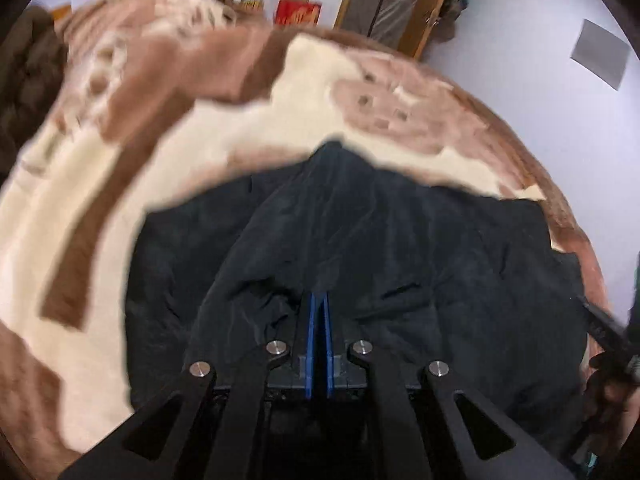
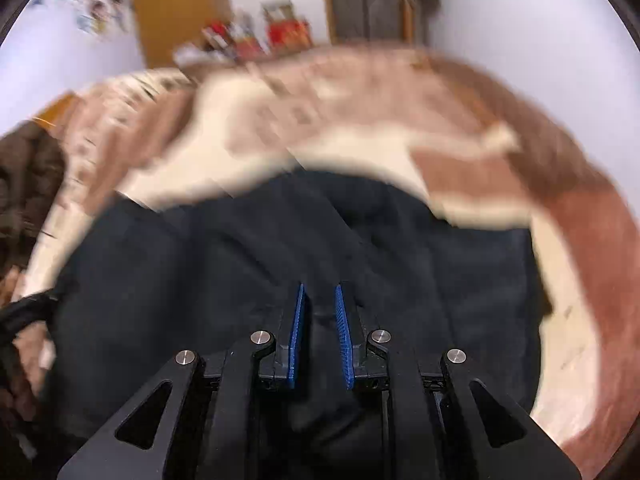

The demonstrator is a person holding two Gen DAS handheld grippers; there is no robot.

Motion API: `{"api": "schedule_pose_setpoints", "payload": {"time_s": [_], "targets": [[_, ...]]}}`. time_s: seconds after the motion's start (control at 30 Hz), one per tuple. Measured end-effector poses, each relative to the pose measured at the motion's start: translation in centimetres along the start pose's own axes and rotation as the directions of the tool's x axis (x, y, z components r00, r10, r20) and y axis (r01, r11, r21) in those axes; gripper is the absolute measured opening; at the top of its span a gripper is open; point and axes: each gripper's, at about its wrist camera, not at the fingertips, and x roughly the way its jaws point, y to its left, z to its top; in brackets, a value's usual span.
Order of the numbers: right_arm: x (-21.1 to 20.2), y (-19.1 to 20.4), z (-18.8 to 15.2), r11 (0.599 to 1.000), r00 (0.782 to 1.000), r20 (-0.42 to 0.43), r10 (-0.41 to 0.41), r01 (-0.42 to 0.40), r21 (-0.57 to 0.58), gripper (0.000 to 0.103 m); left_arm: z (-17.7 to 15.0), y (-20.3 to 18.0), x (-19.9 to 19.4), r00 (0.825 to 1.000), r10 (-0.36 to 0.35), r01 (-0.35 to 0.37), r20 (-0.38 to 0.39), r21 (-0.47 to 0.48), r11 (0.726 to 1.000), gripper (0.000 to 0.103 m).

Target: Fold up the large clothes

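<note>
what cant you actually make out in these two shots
- Left wrist view: whether the left tool pinches the black garment; its shut pads sit against dark folds.
- Right wrist view: blanket pattern and shelf items, smeared by motion blur.
- Both views: the garment's near edge, hidden behind the tool frames.

brown and cream blanket [image 1: 224,148], red box [image 1: 298,12], wooden door [image 2: 180,8]

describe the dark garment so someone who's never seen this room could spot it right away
Start at the bed, covered by a fluffy brown and cream blanket. The black garment lies crumpled on top of it, at the near side. It is the only smooth, dark, thin-fabric item there, unlike the pale plush blanket around it.
</note>
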Motion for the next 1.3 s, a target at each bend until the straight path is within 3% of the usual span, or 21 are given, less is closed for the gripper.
{"api": "schedule_pose_setpoints", "payload": {"time_s": [0.13, 0.27, 0.4, 0.53, 0.67, 0.93, 1.1, 1.3], "targets": [[0.5, -0.5, -1.5, 0.999, 0.999, 0.034, -0.037, 0.038, -0.024, 0.014, -1.9, -0.6, 0.7, 0.999, -0.01, 0.009, 0.035, 0.026, 1.0, 0.005], [-2.4, 0.4, 0.0, 0.998, 0.997, 0.023, -0.069, 0.069, -0.008, 0.016, -1.1, -1.1, -1.6, 1.0, -0.005, 0.005, 0.012, 0.001, 1.0, 0.005], [-8.9, 2.1, -1.0, 0.993, 0.985, 0.125, 0.116, -0.118, 0.01, 0.017, -1.9, -2.0, -6.5, 0.989, -0.115, 0.113, 0.092, 0.023, 0.993, 0.005], [-8.5, 6.1, -4.4, 0.974, 0.976, 0.032, 0.213, -0.21, -0.083, 0.017, -5.1, -4.7, -6.8, 0.976, -0.218, 0.216, 0.016, 0.083, 0.973, 0.005], [-3.4, 6.8, -7.1, 0.983, 0.98, -0.131, 0.148, -0.16, -0.086, 0.017, -8.1, -6.0, -2.6, 0.979, -0.172, 0.183, -0.111, 0.091, 0.979, 0.005], [-1.4, 6.6, -8.2, 0.983, 0.979, -0.131, 0.155, -0.166, -0.079, 0.016, -9.0, -6.4, -0.3, 0.984, -0.134, 0.146, -0.114, 0.103, 0.984, 0.005], [-1.8, 7.3, -7.9, 0.984, 0.981, -0.14, 0.133, -0.147, -0.097, 0.017, -8.6, -6.8, -0.3, 0.985, -0.12, 0.133, -0.124, 0.103, 0.986, 0.005], [-8.5, 7.7, -8.3, 0.986, 0.99, -0.06, 0.129, -0.134, -0.095, 0.017, -8.8, -8.2, -5.4, 0.995, -0.071, 0.083, -0.074, 0.17, 0.982, 0.005]]}}
